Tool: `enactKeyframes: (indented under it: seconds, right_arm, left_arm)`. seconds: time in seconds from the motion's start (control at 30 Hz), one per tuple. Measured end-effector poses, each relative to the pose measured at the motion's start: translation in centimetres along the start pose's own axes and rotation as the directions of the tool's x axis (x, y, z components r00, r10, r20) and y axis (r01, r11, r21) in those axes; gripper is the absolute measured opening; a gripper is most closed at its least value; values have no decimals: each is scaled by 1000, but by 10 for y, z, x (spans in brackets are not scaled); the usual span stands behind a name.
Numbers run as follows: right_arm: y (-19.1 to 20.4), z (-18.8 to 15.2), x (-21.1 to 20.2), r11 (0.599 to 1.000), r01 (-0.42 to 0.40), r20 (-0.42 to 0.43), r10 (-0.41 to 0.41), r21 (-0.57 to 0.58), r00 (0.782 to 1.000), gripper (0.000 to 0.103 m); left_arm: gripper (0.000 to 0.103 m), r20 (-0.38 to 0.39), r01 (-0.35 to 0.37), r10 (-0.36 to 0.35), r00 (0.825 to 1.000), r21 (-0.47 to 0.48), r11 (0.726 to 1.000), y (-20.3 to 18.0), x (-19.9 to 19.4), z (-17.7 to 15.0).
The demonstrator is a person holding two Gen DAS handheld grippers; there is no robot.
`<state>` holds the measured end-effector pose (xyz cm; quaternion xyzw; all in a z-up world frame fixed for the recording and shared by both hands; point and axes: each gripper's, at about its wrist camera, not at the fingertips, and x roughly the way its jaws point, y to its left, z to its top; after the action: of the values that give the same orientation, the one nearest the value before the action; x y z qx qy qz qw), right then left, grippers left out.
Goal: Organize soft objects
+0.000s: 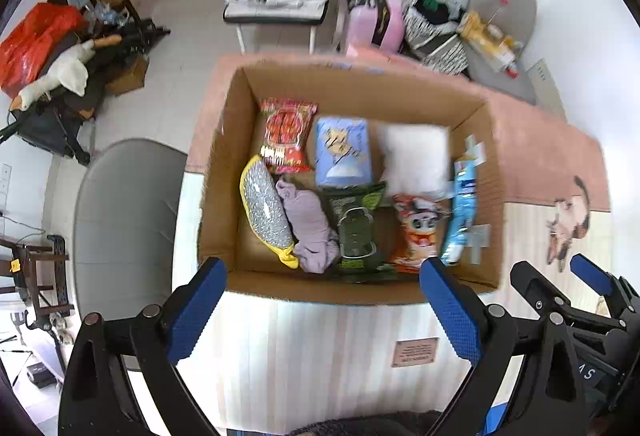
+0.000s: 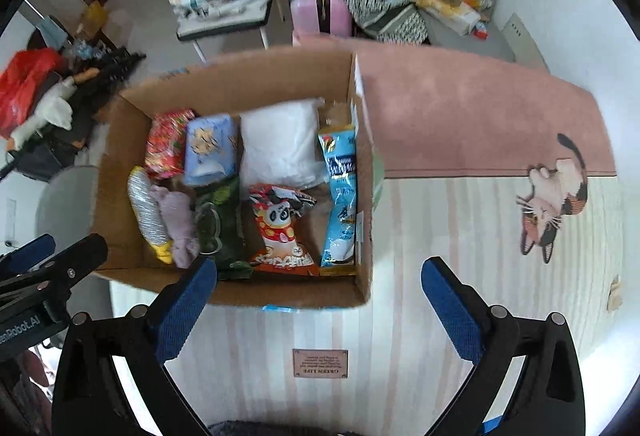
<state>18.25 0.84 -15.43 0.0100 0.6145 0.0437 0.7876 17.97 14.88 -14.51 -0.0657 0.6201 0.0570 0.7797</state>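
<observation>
A small brown label (image 2: 320, 362) near the front edge of the striped mat (image 2: 440, 236) reads "GREEN LIFE", upside down. The left hand-held gripper (image 2: 24, 324) bears "enRobot.AI", cut off at the edge. Print on the snack packets is too blurred to read.

We hold our left gripper (image 1: 322, 276) pointing steeply downward, its blue-padded fingers (image 1: 196, 312) spread wide with nothing between them. Our right gripper (image 2: 318, 276) points down the same way beside it, its jaws just as wide and empty. Each shows at the edge of the other's view, so we carry the two close together, side by side and apart.
</observation>
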Motion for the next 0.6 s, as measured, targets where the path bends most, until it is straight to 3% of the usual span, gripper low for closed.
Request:
enactKeyframes:
  seconds: [0.27,0.6]
  right_arm:
    - [-10,-19,-102,1000,-15,154,16,-2,988,103]
    - [-7,-53,-196,998,-40,248,51,-49,967,103]
  left_arm:
    - [99,151,-2,-1,988,21,1000,-12,-91,-22]
    - [99,247,25,-35,968,42,999,-21,-172,-56]
